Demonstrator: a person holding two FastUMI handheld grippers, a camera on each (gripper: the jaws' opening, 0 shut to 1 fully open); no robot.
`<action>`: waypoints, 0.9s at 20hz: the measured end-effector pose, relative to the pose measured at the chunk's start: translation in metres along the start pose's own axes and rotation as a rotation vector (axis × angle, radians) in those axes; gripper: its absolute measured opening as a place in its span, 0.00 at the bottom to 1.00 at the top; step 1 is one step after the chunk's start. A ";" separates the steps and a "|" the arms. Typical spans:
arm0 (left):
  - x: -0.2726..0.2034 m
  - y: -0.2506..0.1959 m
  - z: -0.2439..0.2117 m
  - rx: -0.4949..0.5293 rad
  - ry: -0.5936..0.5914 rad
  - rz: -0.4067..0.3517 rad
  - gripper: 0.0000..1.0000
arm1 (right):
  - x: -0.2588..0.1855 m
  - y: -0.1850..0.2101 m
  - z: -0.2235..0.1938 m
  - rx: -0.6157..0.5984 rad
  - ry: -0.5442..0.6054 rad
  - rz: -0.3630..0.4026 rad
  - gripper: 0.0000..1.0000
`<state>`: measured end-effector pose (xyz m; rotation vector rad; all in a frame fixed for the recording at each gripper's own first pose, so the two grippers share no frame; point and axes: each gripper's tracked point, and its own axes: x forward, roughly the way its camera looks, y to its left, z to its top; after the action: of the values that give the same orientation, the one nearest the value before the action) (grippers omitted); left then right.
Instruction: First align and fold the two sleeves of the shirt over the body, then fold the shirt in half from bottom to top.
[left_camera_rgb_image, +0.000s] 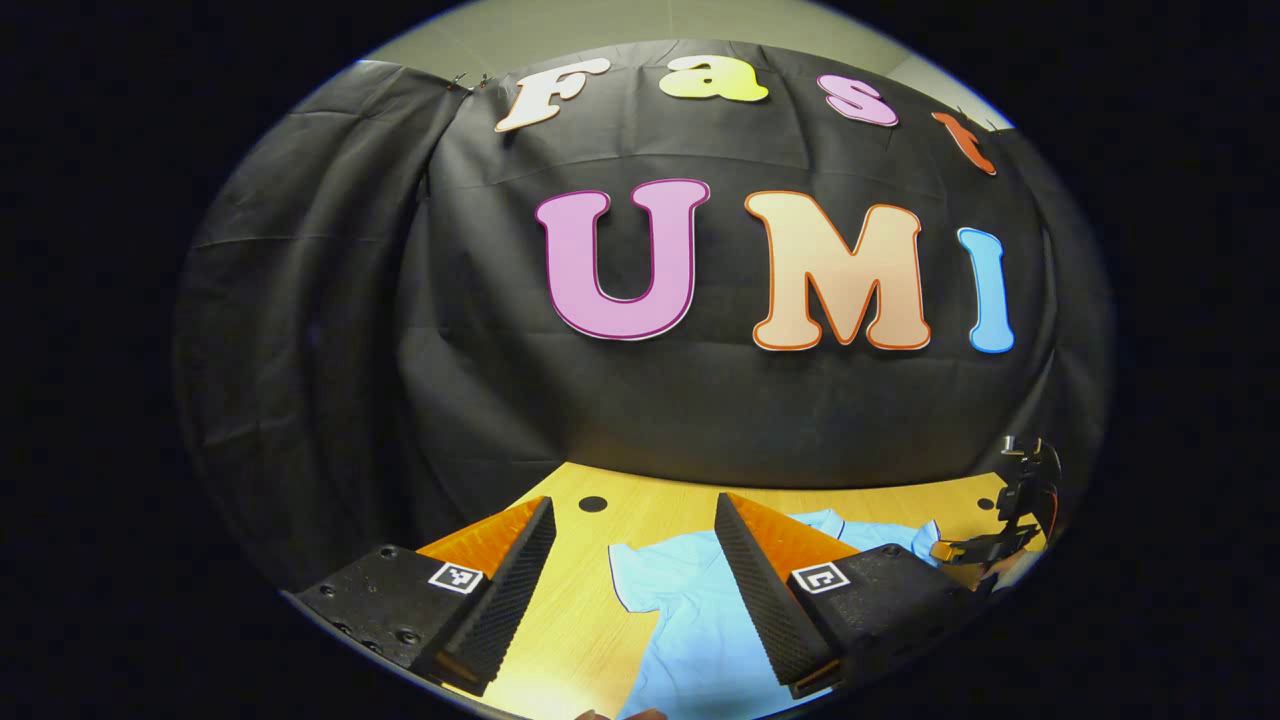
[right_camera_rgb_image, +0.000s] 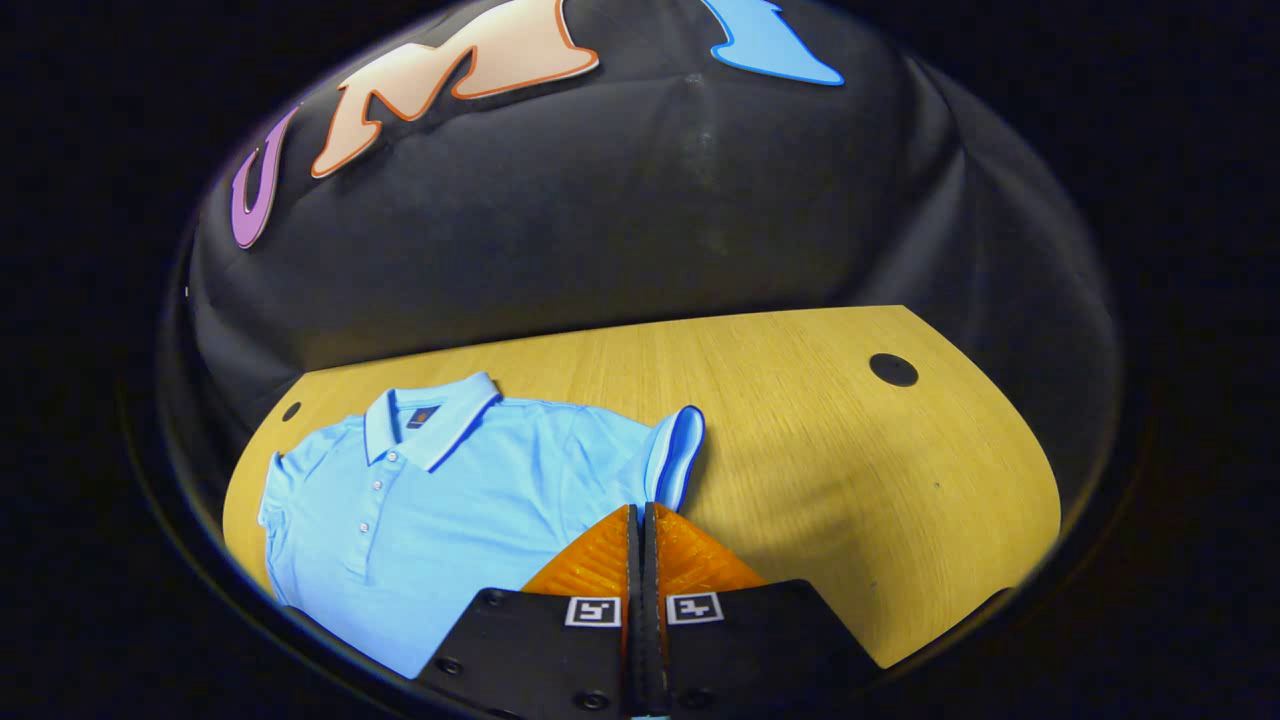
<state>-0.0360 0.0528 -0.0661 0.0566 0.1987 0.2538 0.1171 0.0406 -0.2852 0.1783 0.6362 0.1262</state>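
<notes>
Lying flat on the wooden table (right_camera_rgb_image: 800, 420), a light blue polo shirt (right_camera_rgb_image: 450, 490) is seen in the right gripper view with its collar (right_camera_rgb_image: 430, 420) toward the black cloth wall (right_camera_rgb_image: 640, 220) and its button placket facing up. The right gripper (right_camera_rgb_image: 641, 520) is held over the shirt's sleeve (right_camera_rgb_image: 675, 455), at the edge nearest the bare half of the table. Its fingers are pressed together with almost no gap, and a thin sliver of blue fabric is glimpsed between them at the very bottom of the view, so the sleeve appears to be pinched. The sleeve cuff is raised and curled on edge rather than laid flat.

In the left gripper view, the left gripper (left_camera_rgb_image: 635, 520) is held above the table with its fingers spread wide apart and nothing between them. The shirt (left_camera_rgb_image: 690, 620) is seen below and between those fingers, spread on the wood. A round dark hole (left_camera_rgb_image: 593, 504) is visible in the tabletop near the wall. The right gripper (left_camera_rgb_image: 1000, 545) is seen farther off, low over the shirt's far edge.
</notes>
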 end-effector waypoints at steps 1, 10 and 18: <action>0.000 0.001 -0.002 -0.003 0.003 0.001 0.96 | -0.002 0.010 0.001 0.003 -0.001 0.024 0.03; 0.001 -0.002 -0.024 0.039 0.052 0.001 0.95 | -0.010 0.096 -0.030 -0.116 0.046 0.185 0.00; 0.057 -0.024 -0.083 0.034 0.192 -0.022 0.95 | -0.067 0.079 0.016 -0.112 -0.087 0.238 0.78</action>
<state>0.0066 0.0470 -0.1603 0.0638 0.3941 0.2337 0.0687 0.1043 -0.2178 0.1497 0.5177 0.3804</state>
